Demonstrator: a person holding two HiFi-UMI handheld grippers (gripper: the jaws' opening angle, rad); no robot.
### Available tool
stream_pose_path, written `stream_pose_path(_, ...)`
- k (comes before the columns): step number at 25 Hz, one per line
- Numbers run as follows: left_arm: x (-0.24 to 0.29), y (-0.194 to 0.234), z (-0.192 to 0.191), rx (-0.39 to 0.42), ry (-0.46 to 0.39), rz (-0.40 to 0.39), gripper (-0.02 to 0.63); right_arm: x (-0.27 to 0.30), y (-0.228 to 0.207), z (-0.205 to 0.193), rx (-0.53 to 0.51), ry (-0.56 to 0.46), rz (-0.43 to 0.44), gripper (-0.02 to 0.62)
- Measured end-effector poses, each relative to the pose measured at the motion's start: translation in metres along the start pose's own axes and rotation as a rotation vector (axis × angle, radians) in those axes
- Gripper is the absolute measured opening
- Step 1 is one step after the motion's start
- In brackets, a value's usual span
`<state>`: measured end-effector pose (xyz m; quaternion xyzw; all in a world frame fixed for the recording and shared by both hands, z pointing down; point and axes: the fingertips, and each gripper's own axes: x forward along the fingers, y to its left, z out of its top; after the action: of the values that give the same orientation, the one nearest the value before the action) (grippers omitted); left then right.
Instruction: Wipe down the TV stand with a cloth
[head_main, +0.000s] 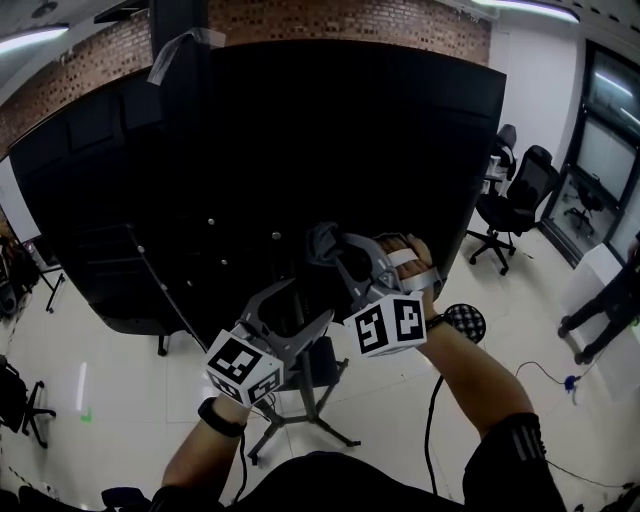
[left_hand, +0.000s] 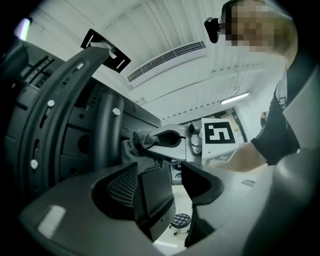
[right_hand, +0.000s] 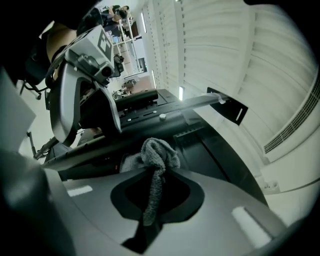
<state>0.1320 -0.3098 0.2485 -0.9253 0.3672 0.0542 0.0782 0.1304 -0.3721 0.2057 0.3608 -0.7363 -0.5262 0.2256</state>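
The grey plastic right tongs (right_hand: 152, 197) were found fully closed on a grey knitted cloth (right_hand: 158, 156), with only the cloth's thickness between the jaws. The cloth ran as a narrow twisted strip out of the jaw gap. Its long axis followed the line of the tongs, pointing forward and away from the holder. The far end was bunched into a loose wad just past the jaw tips.

In the left gripper view that wad (left_hand: 136, 143) lay against the round upright column of the black TV stand (left_hand: 107, 131), behind the large black television panel (head_main: 280, 150). Whether it pressed firmly or merely touched could not be established.

The grey plastic left tongs (left_hand: 165, 179) stood wide apart and held nothing. Only a dark box-shaped part of the stand and a round black stool (left_hand: 181, 220) on the white tiled floor (head_main: 120, 370) showed through the gap.

In the head view the left tongs (head_main: 296, 306) sat below and to the left of the right tongs (head_main: 338, 252), close to them but apart. They pointed up toward the column above the stand's grey metal legs (head_main: 300, 420). The right hand (head_main: 405, 262) gripped its tool beside the marker cube (head_main: 392, 325).
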Motion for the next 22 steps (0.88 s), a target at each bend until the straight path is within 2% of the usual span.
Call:
stream_pose_path(4, -0.009, 0.006, -0.001, -0.003, 0.010, 0.032, 0.298, 0.023, 0.023, -0.001, -0.003, -0.008, 0.037, 0.015)
stream_pose_path(8, -0.007, 0.008, -0.007, -0.008, 0.019, 0.032, 0.298, 0.021, 0.026, -0.011, -0.047, 0.009, 0.021, 0.015)
stream_pose_path(15, 0.020, -0.009, -0.018, -0.024, 0.029, -0.027, 0.298, -0.010, 0.006, -0.067, 0.008, 0.105, -0.016, 0.015)
stream_pose_path(22, 0.048, -0.031, -0.022, -0.035, 0.033, -0.077, 0.298, -0.039, -0.014, -0.120, 0.013, 0.193, -0.044, 0.015)
